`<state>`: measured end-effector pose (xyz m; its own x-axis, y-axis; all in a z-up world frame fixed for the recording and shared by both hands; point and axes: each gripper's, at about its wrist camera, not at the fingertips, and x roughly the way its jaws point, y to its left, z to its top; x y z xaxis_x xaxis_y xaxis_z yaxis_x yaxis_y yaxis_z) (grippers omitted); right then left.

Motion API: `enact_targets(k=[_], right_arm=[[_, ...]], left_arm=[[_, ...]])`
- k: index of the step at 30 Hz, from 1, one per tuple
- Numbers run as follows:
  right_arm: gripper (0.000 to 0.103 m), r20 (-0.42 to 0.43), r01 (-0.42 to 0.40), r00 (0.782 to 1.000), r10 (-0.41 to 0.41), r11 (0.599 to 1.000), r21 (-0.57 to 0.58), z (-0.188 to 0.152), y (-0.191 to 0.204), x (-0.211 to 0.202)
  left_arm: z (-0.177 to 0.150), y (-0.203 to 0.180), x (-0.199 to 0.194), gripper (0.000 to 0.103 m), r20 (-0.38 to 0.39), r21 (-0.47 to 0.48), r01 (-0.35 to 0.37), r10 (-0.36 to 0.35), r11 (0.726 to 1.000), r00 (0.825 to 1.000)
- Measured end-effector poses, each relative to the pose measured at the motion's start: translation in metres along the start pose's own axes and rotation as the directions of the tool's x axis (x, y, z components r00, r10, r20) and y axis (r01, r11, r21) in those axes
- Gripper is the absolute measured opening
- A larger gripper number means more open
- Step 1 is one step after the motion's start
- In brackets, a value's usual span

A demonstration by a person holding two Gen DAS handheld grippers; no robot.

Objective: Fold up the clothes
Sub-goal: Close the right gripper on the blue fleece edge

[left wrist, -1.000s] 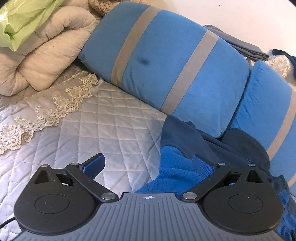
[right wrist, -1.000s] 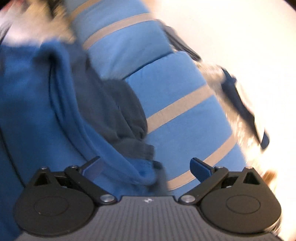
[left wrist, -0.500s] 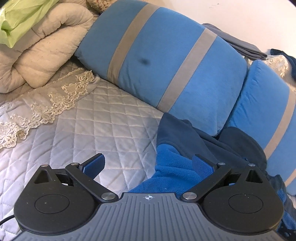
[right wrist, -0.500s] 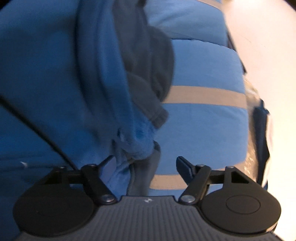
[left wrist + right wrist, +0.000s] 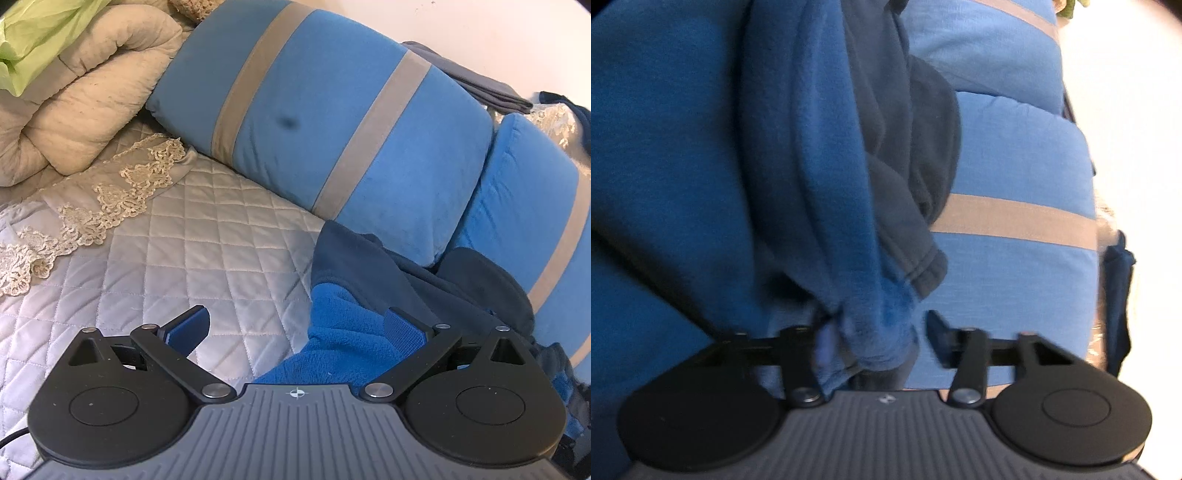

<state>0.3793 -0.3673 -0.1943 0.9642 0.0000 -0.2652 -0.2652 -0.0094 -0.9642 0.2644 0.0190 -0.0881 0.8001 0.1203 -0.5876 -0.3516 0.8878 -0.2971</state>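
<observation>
A garment of bright blue fleece (image 5: 343, 332) with a dark navy outer side (image 5: 354, 266) lies bunched on the quilted bed cover (image 5: 184, 240), against the pillows. My left gripper (image 5: 295, 321) is open just above it. Its right finger (image 5: 402, 328) is over the fleece and its left finger (image 5: 188, 325) is over bare quilt. In the blurred right wrist view, the same garment (image 5: 683, 147) fills the left half. My right gripper (image 5: 879, 328) is half closed around a bunched fold of fleece (image 5: 882, 325), with a small gap left at the right finger (image 5: 938, 328).
Two blue pillows with grey stripes (image 5: 332, 122) (image 5: 524, 192) stand along the wall behind the garment. A rolled beige comforter (image 5: 85, 92) and a green cloth (image 5: 37, 33) lie at the far left. A folded grey cloth (image 5: 480, 81) rests behind the pillows. Lace trim (image 5: 122, 195) crosses the quilt.
My right gripper has rolled, moved onto the garment's edge and narrowed from wide open to half closed around a fleece fold. The left gripper has barely shifted and stays open.
</observation>
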Motion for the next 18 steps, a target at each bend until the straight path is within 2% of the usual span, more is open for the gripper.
enact_targets(k=[3,7,10,13,15,18], right_arm=[[0.028,0.005,-0.005,1.0,0.005,1.0,0.003,-0.001,-0.014,-0.01],[0.029,0.012,-0.011,1.0,0.011,1.0,0.008,-0.002,-0.034,-0.024],[0.028,0.017,-0.015,1.0,0.015,1.0,0.011,-0.003,-0.048,-0.034],[0.027,0.022,-0.02,1.0,0.019,1.0,0.014,-0.004,-0.063,-0.044],[0.026,0.024,-0.022,0.999,0.022,1.0,0.017,-0.005,-0.073,-0.05],[0.026,0.01,-0.007,1.0,0.006,0.999,0.05,-0.003,-0.095,-0.053]], left_arm=[[0.004,0.004,0.002,0.103,-0.019,-0.021,0.051,-0.052,0.998,0.998],[0.023,0.006,0.005,0.103,-0.055,0.017,0.101,-0.1,0.995,0.993],[0.034,-0.004,0.004,0.103,-0.053,0.178,0.105,-0.097,0.978,0.994],[0.034,-0.016,0.004,0.103,-0.068,0.349,0.098,-0.079,0.932,0.995],[0.031,-0.021,0.004,0.103,-0.079,0.397,0.105,-0.08,0.912,0.994],[0.027,-0.024,0.002,0.103,-0.078,0.429,0.12,-0.096,0.895,0.992]])
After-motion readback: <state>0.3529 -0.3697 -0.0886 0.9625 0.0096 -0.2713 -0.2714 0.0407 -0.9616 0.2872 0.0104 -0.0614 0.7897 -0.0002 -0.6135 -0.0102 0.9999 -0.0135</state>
